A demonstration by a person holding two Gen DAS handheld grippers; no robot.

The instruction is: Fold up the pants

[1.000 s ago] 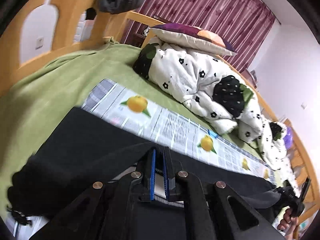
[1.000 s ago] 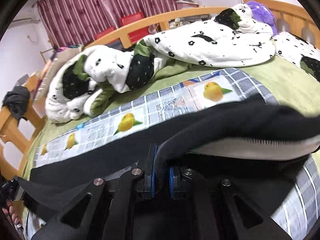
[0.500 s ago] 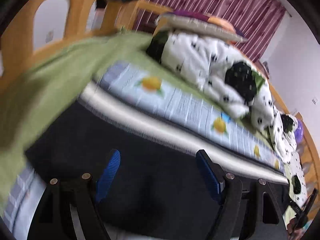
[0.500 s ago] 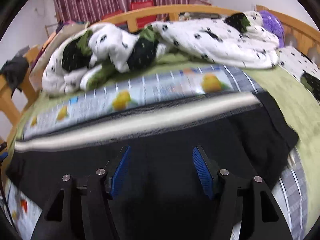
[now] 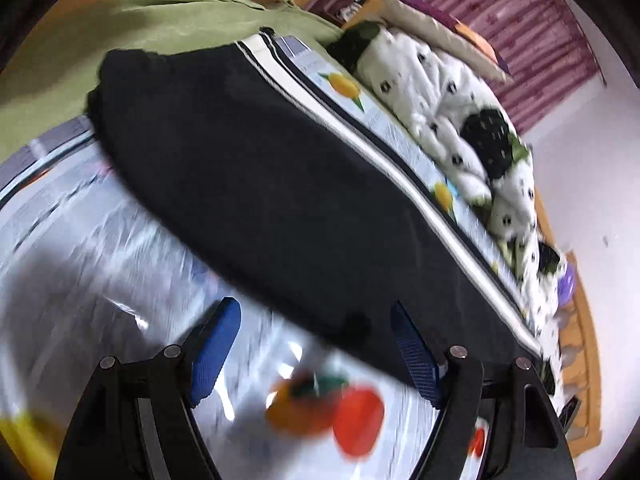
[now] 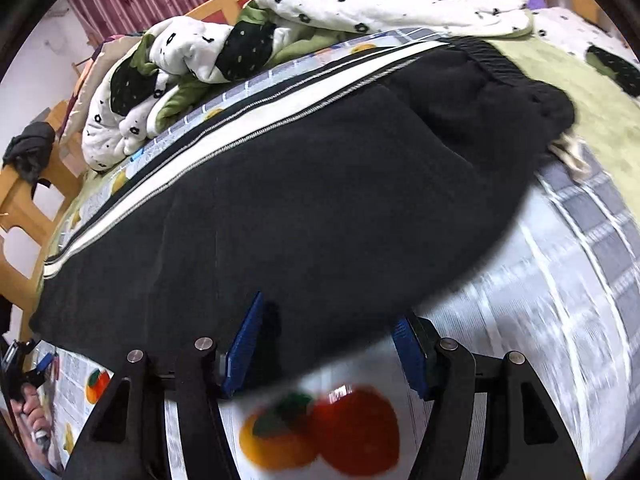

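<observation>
In the left wrist view, the left hand-held gripper (image 5: 312, 352) stands wide apart, having just opened, with nothing between its blue pads (image 5: 216, 344); the black pants (image 5: 256, 184) lie flat on the fruit-print sheet (image 5: 80, 240), running from 10 to 4 o'clock. In the right wrist view, the right hand-held gripper (image 6: 326, 354) also gapes empty, its jaws having just opened, over the pants' near edge; the white-striped side of the pants (image 6: 248, 128) lies toward 11 o'clock, beside the flowered quilt (image 6: 360, 4).

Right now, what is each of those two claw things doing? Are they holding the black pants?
Left gripper: open, holding nothing; black pants lie just beyond it.
Right gripper: open, holding nothing; the pants' near edge lies between its fingers.
</observation>
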